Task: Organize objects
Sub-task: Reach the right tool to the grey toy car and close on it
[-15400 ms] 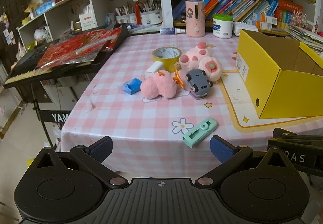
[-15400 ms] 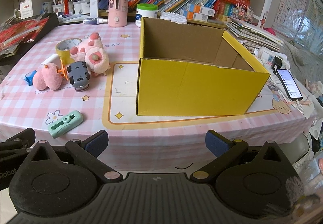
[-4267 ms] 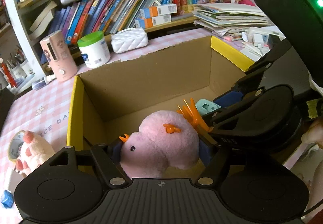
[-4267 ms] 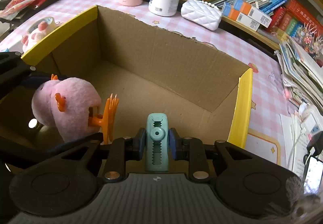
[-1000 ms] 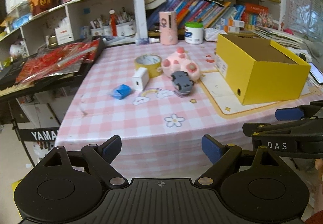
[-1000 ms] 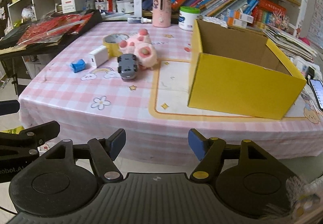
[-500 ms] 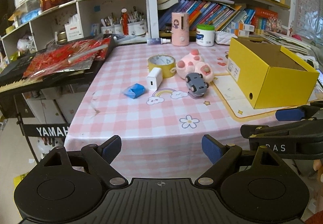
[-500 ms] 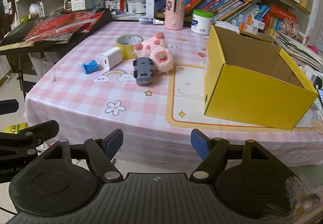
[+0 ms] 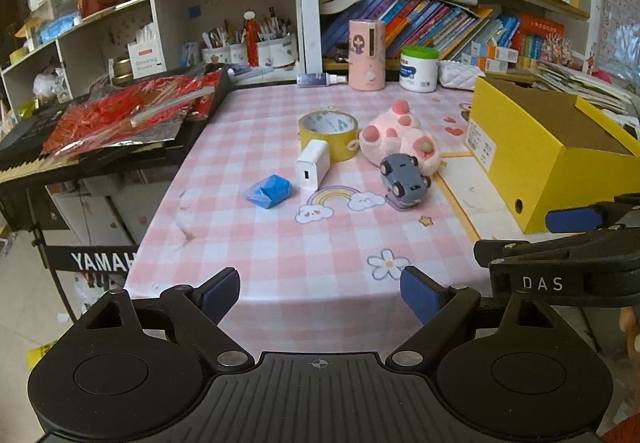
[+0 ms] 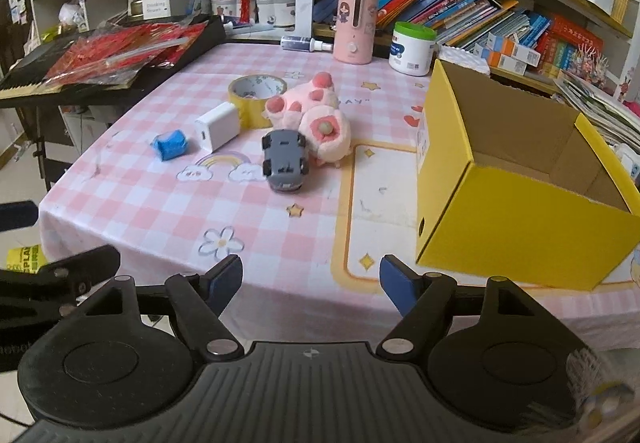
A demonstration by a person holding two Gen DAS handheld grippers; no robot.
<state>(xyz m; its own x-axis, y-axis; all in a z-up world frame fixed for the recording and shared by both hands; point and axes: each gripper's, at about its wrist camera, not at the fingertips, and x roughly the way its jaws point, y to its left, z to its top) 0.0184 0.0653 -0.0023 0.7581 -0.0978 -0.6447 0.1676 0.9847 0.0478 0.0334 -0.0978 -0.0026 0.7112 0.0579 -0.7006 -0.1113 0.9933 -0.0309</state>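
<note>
Toy car (image 10: 285,160), charger (image 10: 218,131) and plush paw (image 10: 316,113) lie left of the yellow box (image 10: 520,227), awaiting pickup. Left gripper (image 9: 320,293) and right gripper (image 10: 311,283) hover wide open and empty; next, one should likely reach in over the car.

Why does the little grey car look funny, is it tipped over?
Yes. The grey toy car lies on its back beside the pink paw plush, wheels and underside facing up. It is not visibly broken, just flipped. Nothing else on the checked tablecloth looks spilled or damaged.

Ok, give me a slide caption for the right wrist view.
Open right tool at the table edge, facing grey toy car, pink plush paws, and yellow box.
</note>
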